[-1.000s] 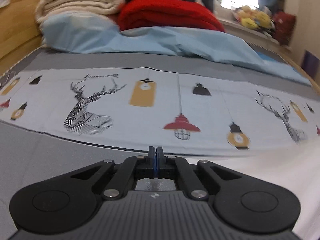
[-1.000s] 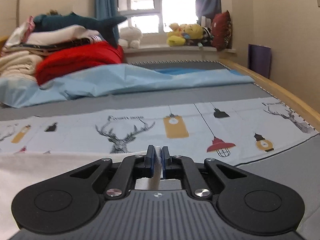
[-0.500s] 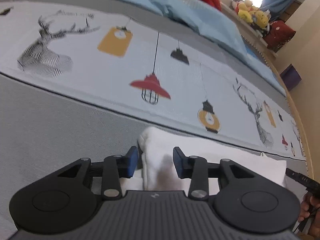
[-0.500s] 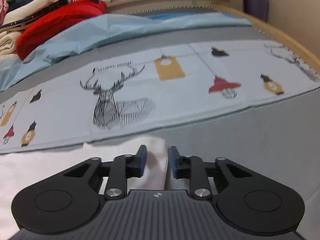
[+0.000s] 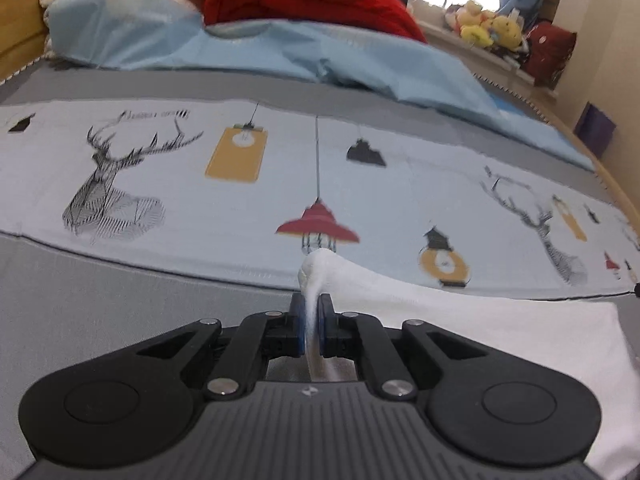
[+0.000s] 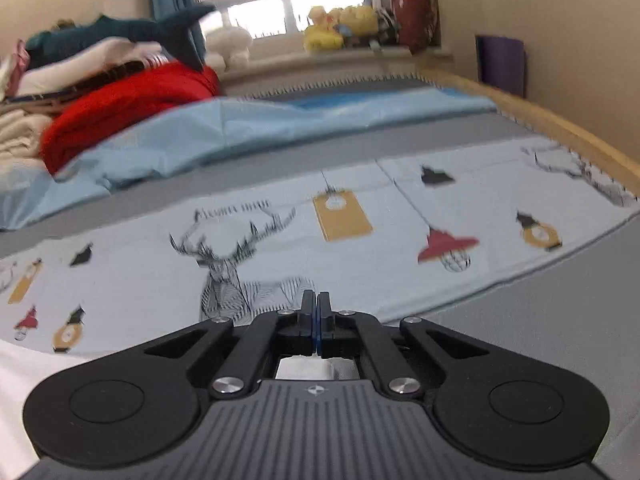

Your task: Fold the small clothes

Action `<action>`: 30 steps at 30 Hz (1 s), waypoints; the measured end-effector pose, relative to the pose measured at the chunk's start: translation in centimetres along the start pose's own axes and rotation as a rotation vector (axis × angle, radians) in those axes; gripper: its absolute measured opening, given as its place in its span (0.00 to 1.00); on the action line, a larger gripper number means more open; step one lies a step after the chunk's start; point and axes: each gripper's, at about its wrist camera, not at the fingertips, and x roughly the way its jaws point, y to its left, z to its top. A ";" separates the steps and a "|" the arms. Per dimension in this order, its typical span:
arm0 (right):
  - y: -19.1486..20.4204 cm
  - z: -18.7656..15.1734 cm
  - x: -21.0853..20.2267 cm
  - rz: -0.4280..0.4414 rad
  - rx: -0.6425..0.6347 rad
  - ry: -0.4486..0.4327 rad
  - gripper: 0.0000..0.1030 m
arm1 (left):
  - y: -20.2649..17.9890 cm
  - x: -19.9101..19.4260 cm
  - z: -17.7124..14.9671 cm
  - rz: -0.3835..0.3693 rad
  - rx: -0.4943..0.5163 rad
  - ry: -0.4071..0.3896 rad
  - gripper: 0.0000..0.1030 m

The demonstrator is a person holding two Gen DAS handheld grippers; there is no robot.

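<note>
A white garment (image 5: 460, 312) lies on the grey bed cover and spreads to the right in the left wrist view. My left gripper (image 5: 311, 312) is shut on a corner of it, and a pinched tuft sticks up between the fingers. In the right wrist view the white garment (image 6: 24, 376) shows at the lower left and a white patch shows under the gripper body. My right gripper (image 6: 315, 312) is shut with the jaws pressed together; no cloth shows between the tips, so whether it grips the garment I cannot tell.
A pale blue printed sheet with deer and lamps (image 5: 240, 184) crosses the bed ahead. Behind it lie a light blue quilt (image 5: 320, 56), a red blanket (image 5: 312, 0) and cream bedding. A wooden bed rail (image 6: 560, 128) runs along the right; plush toys (image 6: 340, 28) sit on the windowsill.
Half a second ago both grippers were open over the garment's corners, tilted down. Now both have shut and tilted back up, the left one with the white corner pinched in it.
</note>
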 end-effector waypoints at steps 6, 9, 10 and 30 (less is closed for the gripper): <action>-0.5 -1.3 2.2 0.028 0.055 0.191 0.27 | 2.3 1.4 -0.1 -0.063 -0.159 0.109 0.24; -1.0 -1.8 2.6 0.034 0.099 0.218 0.33 | 2.7 2.1 -0.4 -0.086 -0.199 0.142 0.26; -1.2 -2.0 2.9 0.044 0.120 0.236 0.33 | 2.6 2.3 -0.5 -0.086 -0.196 0.149 0.26; 1.6 -1.3 -1.0 0.003 -0.055 0.125 0.08 | 0.2 -3.8 -1.3 -0.065 0.024 0.103 0.21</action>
